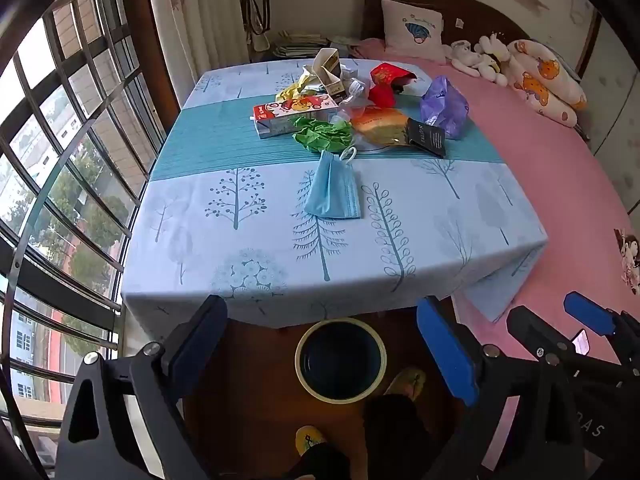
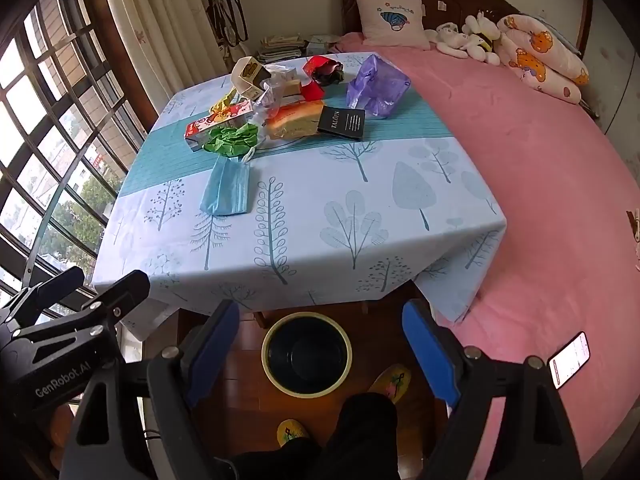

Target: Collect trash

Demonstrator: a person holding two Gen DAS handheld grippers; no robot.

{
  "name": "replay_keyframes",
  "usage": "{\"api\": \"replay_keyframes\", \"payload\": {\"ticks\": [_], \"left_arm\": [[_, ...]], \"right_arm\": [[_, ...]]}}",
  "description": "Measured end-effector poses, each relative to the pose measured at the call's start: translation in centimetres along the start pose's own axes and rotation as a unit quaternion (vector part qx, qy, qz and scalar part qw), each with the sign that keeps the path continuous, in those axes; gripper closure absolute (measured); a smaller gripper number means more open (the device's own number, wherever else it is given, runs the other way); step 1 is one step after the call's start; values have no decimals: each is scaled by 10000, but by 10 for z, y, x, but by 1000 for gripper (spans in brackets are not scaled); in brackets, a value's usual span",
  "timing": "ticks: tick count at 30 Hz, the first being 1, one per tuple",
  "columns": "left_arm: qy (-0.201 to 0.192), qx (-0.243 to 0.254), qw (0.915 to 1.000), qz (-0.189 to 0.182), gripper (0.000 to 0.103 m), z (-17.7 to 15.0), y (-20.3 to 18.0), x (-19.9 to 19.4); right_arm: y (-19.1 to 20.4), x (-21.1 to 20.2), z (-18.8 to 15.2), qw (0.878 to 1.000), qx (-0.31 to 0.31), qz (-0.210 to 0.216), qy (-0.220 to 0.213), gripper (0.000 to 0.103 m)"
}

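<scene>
Both the left tongs [image 1: 322, 344] and right tongs [image 2: 320, 346] are wide open and hold nothing. The trash bin [image 2: 307, 354] sits right below them. The blue face mask [image 2: 226, 192] lies ahead on the counter [image 2: 360, 216], nearest of the trash pile. It is floppy and may slip out.

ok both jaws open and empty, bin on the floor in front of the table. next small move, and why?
Probably reach the left gripper forward and down to the blue face mask. It lies flat, apart from the pile, and is the piece of trash nearest the table's front edge, so it is the easiest pick. The bin sits just below that edge and looks empty, so the drop is short.
</scene>
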State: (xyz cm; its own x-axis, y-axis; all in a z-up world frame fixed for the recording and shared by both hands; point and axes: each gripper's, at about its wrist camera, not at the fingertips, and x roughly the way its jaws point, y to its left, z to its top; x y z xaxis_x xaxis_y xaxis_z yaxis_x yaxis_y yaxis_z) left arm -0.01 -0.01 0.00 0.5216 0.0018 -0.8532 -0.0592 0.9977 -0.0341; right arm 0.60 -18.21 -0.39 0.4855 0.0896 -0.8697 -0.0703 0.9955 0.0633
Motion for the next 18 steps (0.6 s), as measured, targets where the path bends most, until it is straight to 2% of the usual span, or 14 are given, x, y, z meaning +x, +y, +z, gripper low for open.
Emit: {"api": "replay_keyframes", "payload": {"ticks": [18], "left_arm": [[20, -58, 9999, -85, 9, -3, 1, 2]], "right_arm": [[4, 1, -4, 10000, 16, 22, 36, 19]]}}
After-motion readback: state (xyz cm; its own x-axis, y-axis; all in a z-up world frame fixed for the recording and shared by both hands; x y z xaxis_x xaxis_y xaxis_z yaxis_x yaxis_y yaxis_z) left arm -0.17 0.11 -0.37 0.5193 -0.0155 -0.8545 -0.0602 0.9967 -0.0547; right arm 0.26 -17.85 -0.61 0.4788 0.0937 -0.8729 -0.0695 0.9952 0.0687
